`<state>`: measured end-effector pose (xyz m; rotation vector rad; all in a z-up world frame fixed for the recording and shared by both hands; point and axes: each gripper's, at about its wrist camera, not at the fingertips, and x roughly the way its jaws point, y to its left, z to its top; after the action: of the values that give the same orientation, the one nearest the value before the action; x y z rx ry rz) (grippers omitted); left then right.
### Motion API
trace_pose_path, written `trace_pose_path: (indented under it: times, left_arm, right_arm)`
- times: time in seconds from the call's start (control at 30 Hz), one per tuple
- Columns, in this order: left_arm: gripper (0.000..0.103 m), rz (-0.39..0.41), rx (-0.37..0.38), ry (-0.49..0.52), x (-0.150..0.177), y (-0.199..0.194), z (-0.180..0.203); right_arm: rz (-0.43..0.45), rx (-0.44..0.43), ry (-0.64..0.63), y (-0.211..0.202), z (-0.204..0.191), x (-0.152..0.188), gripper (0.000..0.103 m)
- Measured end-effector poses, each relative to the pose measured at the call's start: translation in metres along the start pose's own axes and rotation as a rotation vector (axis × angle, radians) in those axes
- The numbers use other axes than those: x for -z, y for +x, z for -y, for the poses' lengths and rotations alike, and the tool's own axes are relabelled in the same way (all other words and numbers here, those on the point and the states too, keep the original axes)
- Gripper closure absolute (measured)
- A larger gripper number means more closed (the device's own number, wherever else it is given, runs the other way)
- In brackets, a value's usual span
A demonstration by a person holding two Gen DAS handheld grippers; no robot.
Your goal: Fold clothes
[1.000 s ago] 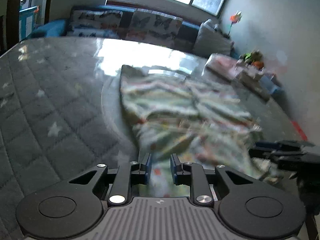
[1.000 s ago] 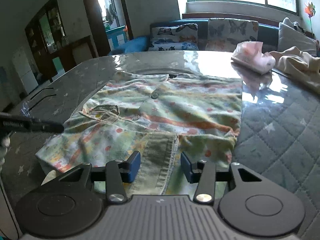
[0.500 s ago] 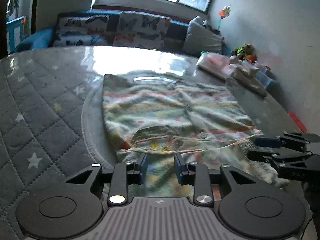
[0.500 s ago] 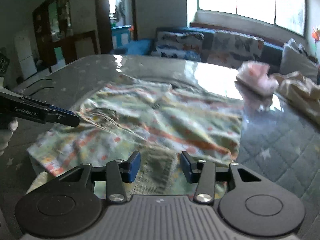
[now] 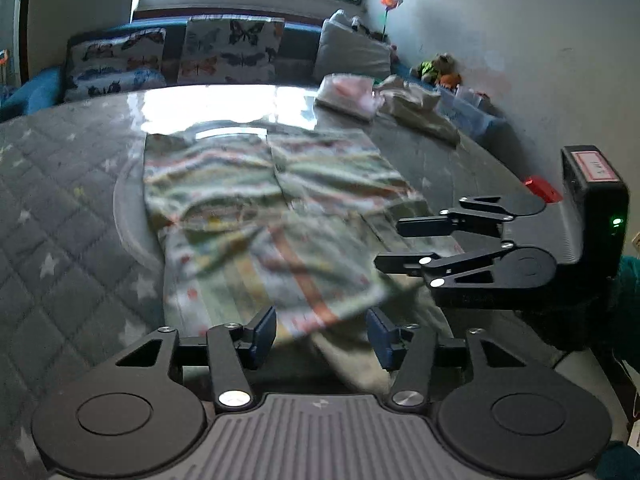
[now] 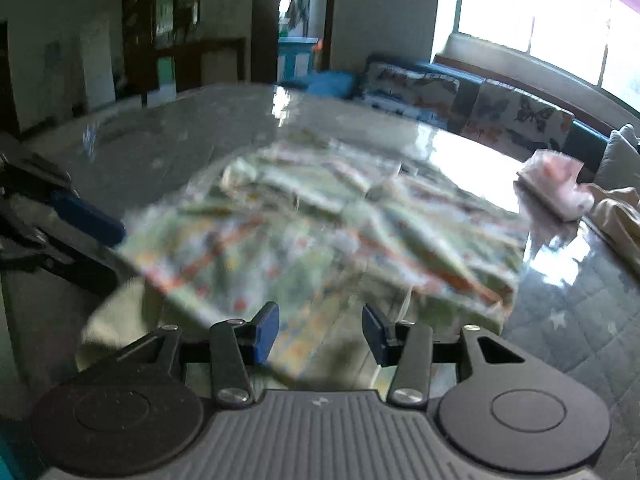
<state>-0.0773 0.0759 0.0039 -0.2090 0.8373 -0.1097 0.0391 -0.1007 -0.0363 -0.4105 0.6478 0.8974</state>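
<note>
Label check first: a white tag with a red border (image 5: 592, 166) sits on top of the right claw's body. Its writing is too small to read, and no other text or brand is legible.

Garment (image 5: 256, 216) is thin soft cloth, pale green and white with wavy orange stripes and small dots. It lies mostly flat on the desk (image 5: 60, 200), slightly right of centre in the left wrist view. Its long axis runs near to far, with the straight far edge square to that line. A flap is folded over the near half and its edge is wrinkled. Motion blur smears the print in both views.

The desk has a grey quilted diamond-stitch cover with pale stars, and the far part is glossy and reflects the window.

Left claw (image 5: 320, 336) has jaws at medium width that have just been opening. The garment's near edge lies between the blue pads (image 5: 262, 332), but it is not pinched.

Right claw (image 6: 318, 330) is at a similar medium gap. Cloth (image 6: 340, 240) lies between its pads with a dark gap beside the right one, so there is no grip. In the left view it comes in from the right (image 5: 387, 244), with its fingers apart over the garment's right edge.

A pink folded cloth (image 5: 348, 90) and a beige heap (image 5: 416, 108) sit at the far right of the desk. Butterfly-print cushions (image 5: 232, 48) are behind it.
</note>
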Motion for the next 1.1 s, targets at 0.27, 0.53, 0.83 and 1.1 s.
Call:
trace_pose_path:
  times: [0.27, 0.53, 0.83, 1.1]
  left_arm:
    - [0.045, -0.131, 0.023, -0.116, 0.015, 0.015, 0.005]
    - [0.084, -0.145, 0.081, -0.168, 0.006, 0.016, 0.002]
    - [0.088, -0.051, 0.119, -0.151, -0.041, 0.009, -0.007]
    - [0.079, -0.031, 0.16, -0.118, -0.051, 0.015, -0.022]
  right_arm:
    - [0.027, 0.031, -0.045, -0.038, 0.0, 0.015, 0.051]
    - [-0.018, 0.065, -0.204, -0.065, -0.008, 0.043, 0.041]
    - [0.043, -0.006, -0.348, -0.053, -0.036, 0.049, 0.036]
    - [0.057, -0.138, -0.096, -0.022, -0.015, 0.007, 0.079]
